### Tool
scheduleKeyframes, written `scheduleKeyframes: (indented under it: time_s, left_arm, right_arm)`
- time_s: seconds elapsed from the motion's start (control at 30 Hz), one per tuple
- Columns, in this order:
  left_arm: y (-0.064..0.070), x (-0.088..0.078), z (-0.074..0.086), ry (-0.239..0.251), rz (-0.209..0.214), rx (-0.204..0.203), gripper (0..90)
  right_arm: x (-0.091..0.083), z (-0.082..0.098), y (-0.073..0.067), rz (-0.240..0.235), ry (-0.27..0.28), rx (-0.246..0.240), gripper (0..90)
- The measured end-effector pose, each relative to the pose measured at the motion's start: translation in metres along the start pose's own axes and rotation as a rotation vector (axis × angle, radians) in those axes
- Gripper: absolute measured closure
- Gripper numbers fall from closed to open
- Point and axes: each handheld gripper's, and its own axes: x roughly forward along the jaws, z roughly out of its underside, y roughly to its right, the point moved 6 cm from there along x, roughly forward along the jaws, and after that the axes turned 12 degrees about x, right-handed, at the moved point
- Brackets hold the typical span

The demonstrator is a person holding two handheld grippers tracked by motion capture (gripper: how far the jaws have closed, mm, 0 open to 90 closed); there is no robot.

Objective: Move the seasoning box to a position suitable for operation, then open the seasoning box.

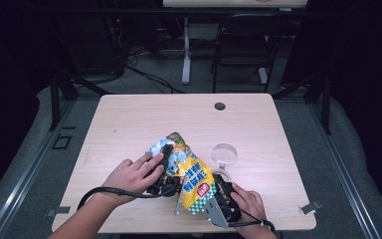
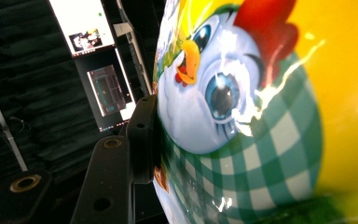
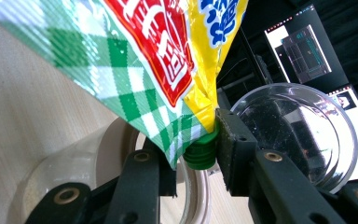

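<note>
1. I hold a glossy yellow foil pouch [image 1: 191, 177] printed with a cartoon chicken and a green-and-white check band above the near middle of the pale wooden table [image 1: 129, 124], tilted, with its green end lowest.
2. My left gripper [image 1: 165, 172] clamps the pouch's upper part. In the left gripper view the pad of one black finger [image 2: 142, 137] presses flat against the chicken print of the pouch [image 2: 242, 116]; the other finger is hidden behind the foil.
3. My right gripper [image 1: 224, 204] is at the pouch's lower corner. In the right gripper view its jaws stand on either side of the small green plastic screw cap [image 3: 200, 151]. The right-hand finger [image 3: 233, 149] touches the cap, and the left-hand finger [image 3: 144, 182] lies under the checked foil [image 3: 135, 70], so the grip is closed on the cap.
4. A clear round plastic lid [image 1: 225, 155] lies on the table just beyond my right gripper, and a clear cup rim [image 3: 121, 140] lies directly beneath the cap.
</note>
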Motion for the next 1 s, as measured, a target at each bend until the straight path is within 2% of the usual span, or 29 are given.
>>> scheduleKeyframes:
  time_s: [0.53,0.8,0.87,1.0]
  left_arm:
    - [-0.0054,-0.0001,-0.0001,-0.002,0.001,0.027,58.5]
    - [-0.0056,0.0003,-0.0011,0.003,-0.001,0.024,58.6]
    - [-0.0069,0.0002,-0.0011,-0.005,0.002,0.043,58.6]
    - [-0.0085,0.0009,-0.003,0.003,-0.005,0.034,58.6]
  right_arm:
    - [0.0008,0.0002,0.0002,-0.004,0.006,0.012,70.8]
    - [0.0009,0.0007,0.0005,-0.004,0.005,0.015,70.9]
    - [0.0004,0.0011,0.0005,-0.002,0.002,0.013,70.8]
    - [-0.0005,0.002,0.0019,0.002,0.0,0.018,70.8]
